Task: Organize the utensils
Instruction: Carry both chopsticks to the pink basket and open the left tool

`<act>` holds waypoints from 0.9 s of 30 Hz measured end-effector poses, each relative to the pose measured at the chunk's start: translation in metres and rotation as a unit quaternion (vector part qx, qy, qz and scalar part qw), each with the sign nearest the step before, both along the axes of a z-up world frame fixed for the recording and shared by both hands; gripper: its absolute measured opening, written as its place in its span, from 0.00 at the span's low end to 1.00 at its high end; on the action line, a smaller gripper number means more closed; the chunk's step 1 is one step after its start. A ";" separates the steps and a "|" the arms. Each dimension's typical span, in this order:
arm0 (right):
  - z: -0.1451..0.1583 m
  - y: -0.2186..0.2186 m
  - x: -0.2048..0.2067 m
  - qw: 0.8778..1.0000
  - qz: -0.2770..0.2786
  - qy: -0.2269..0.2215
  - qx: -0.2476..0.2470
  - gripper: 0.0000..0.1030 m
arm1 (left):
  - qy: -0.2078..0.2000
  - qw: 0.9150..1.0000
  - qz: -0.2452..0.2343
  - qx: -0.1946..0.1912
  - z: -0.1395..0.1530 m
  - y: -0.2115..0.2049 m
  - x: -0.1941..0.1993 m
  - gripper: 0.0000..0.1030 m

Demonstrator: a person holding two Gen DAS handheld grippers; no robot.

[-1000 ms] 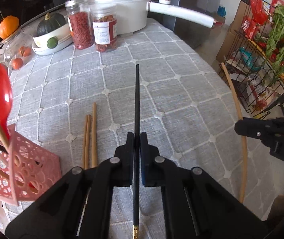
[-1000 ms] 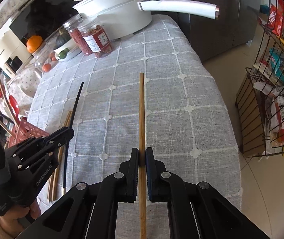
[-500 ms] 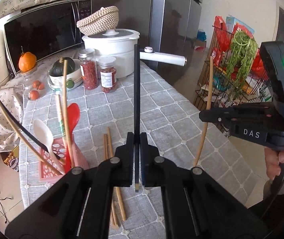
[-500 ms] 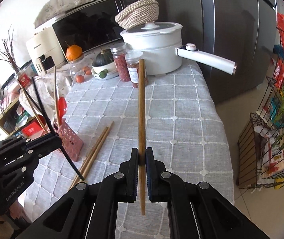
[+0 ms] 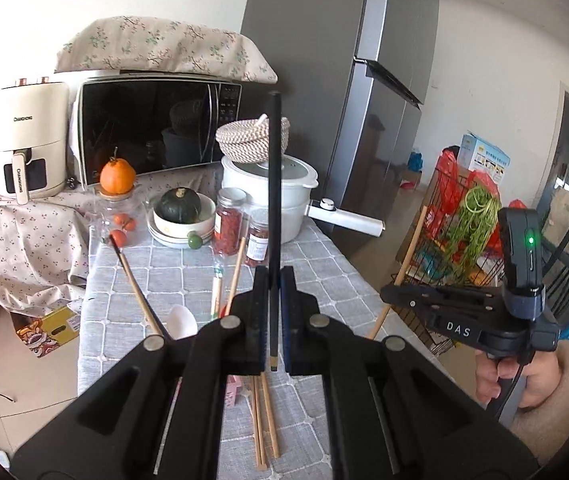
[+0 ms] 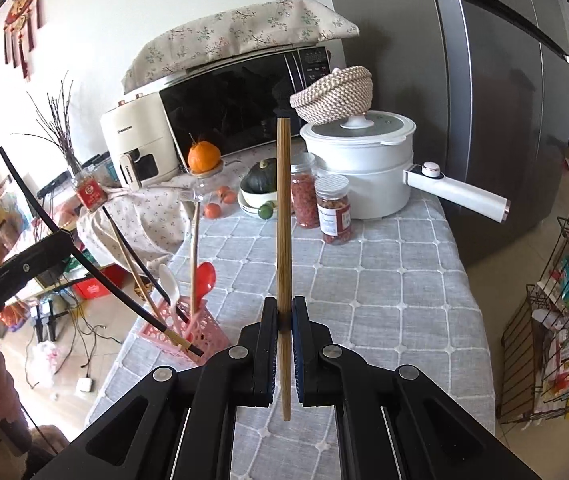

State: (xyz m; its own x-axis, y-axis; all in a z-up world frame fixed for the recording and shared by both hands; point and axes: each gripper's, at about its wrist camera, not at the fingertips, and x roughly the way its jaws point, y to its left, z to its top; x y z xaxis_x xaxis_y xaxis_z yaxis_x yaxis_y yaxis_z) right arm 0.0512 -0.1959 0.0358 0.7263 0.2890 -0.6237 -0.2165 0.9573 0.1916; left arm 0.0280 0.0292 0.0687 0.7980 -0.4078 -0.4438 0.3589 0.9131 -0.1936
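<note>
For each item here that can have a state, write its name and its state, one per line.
Left gripper: shut on black chopstick, lifted.
Right gripper: shut on wooden chopstick, lifted.
Pink holder: upright, holding utensils.
Pot: lid on.
Jars: capped.
Microwave: door closed.
Loose chopsticks: lying on table.

In your left wrist view the fingers (image 5: pixel 244 332) hide most of the pink holder (image 5: pixel 233 390) and the upper ends of the wooden chopsticks (image 5: pixel 265 420) lying on the worktop (image 5: pixel 324 276).
</note>
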 end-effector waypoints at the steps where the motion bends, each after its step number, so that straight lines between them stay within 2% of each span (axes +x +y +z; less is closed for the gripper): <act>1: 0.002 0.003 0.000 1.000 0.002 -0.003 0.002 0.07 | -0.001 1.000 0.006 -0.001 0.001 0.004 0.001 0.06; 6: 0.002 0.016 0.003 1.000 0.009 -0.008 0.010 0.07 | 0.014 0.999 0.039 0.002 -0.006 0.023 0.010 0.06; 13: -0.002 0.030 0.007 1.000 0.018 -0.002 0.015 0.07 | 0.042 0.997 0.065 0.012 -0.030 0.033 0.024 0.06; 21: 0.000 0.039 0.007 0.999 0.023 -0.016 0.027 0.07 | 0.102 0.992 0.076 0.026 -0.062 0.033 0.046 0.06; 24: 0.003 0.041 0.008 0.999 0.023 -0.023 0.038 0.07 | 0.108 0.990 0.081 0.037 -0.069 0.031 0.051 0.06; 27: 0.005 0.045 0.009 0.998 0.024 -0.032 0.047 0.07 | 0.096 0.990 0.092 0.054 -0.072 0.029 0.053 0.09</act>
